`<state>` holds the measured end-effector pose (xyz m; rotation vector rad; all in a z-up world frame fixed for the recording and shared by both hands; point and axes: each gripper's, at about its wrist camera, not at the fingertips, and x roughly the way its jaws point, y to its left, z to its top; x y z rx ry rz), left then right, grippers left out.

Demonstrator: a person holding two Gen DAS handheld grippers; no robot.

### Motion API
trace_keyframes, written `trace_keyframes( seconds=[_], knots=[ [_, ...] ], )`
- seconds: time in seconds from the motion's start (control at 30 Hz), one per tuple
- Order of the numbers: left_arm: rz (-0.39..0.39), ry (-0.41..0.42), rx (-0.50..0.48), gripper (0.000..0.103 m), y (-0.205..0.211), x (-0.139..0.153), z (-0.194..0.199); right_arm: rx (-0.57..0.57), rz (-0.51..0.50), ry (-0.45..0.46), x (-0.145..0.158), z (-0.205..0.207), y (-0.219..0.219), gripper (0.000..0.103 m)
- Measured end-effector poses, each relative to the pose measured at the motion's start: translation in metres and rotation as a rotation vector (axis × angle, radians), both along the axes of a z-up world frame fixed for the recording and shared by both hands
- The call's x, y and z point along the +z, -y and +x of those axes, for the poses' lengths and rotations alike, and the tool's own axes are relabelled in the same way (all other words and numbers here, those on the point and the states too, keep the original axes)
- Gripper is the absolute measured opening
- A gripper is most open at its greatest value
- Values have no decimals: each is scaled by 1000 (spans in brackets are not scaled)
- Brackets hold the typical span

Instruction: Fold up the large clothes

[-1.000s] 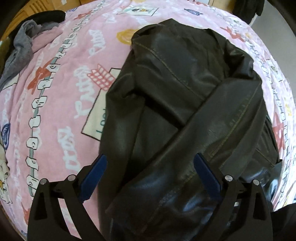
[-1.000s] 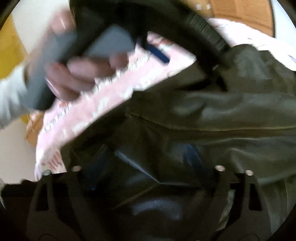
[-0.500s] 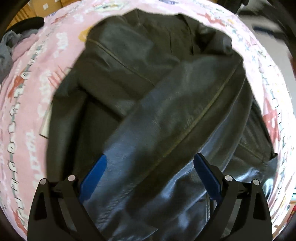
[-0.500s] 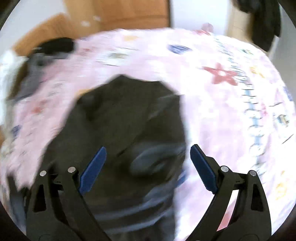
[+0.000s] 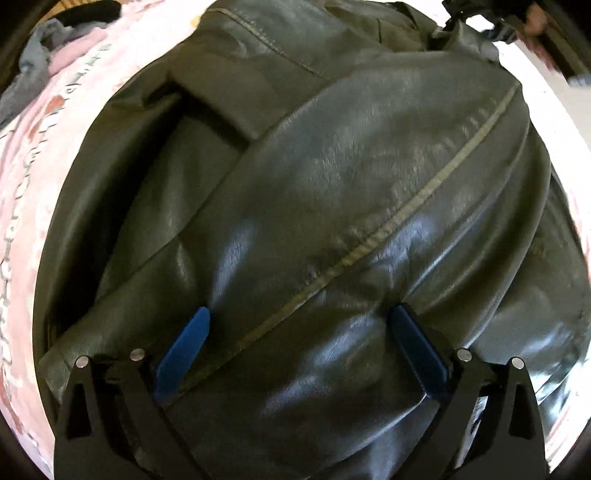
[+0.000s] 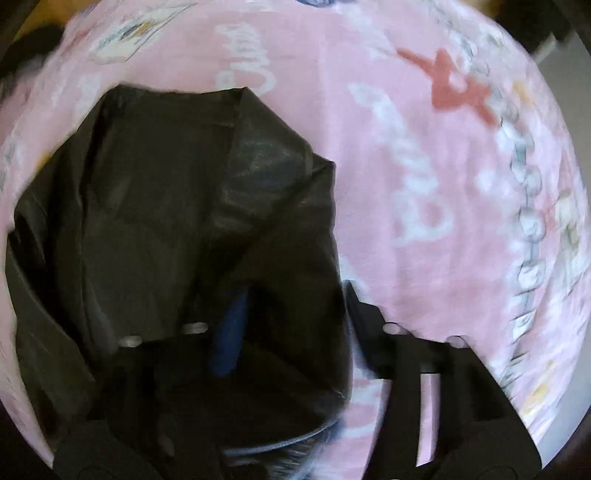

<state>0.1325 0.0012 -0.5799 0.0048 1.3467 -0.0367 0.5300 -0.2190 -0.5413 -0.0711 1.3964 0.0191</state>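
A dark leather jacket point(image 5: 332, 184) lies partly folded on a pink printed blanket point(image 5: 22, 192), with a sleeve laid across its body. My left gripper point(image 5: 299, 332) is open, low over the sleeve, its blue pads on either side of the stitched seam. In the right wrist view the jacket point(image 6: 166, 221) fills the left half. My right gripper point(image 6: 291, 310) straddles the jacket's right edge with its jaws narrowed, the blue pad point(image 6: 229, 332) inside the fold. The frame is blurred, so the grip is unclear.
A pile of grey and dark clothes point(image 5: 40, 66) lies at the blanket's far left. The pink blanket point(image 6: 443, 184) spreads to the right of the jacket. The person's other hand and tool point(image 5: 517, 22) show at the top right.
My left gripper has dropped close onto the sleeve, staying open. My right gripper has swung down to the jacket's right edge and its jaws have narrowed around it.
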Motion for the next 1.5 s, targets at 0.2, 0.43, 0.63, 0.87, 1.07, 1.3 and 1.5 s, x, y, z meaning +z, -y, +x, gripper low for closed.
trace_keyframes(
  seconds=[0.2,0.43,0.63,0.87,1.07,1.3,1.5],
  knots=[
    [35,-28,-27,96,-3,-3,-28,-91,41,51,-6,16,11,31],
    [45,-102,-31,96,-19,-4,-43,9,304,95,44,-13,16,31],
    [67,-121,-27,96,-12,0,-48,225,260,-35,50,-70,-14,31],
    [46,-130,-11,96,-21,-3,-58,47,199,-41,-31,-44,-28,29],
    [31,-110,-28,96,-33,-4,-78,-152,166,110,-33,-25,-17,29],
    [73,-90,-42,96,-17,-4,-87,-242,444,121,-17,-39,19,29],
    [102,-59,-97,96,-10,10,-86,-209,852,201,40,-93,90,41]
  ],
)
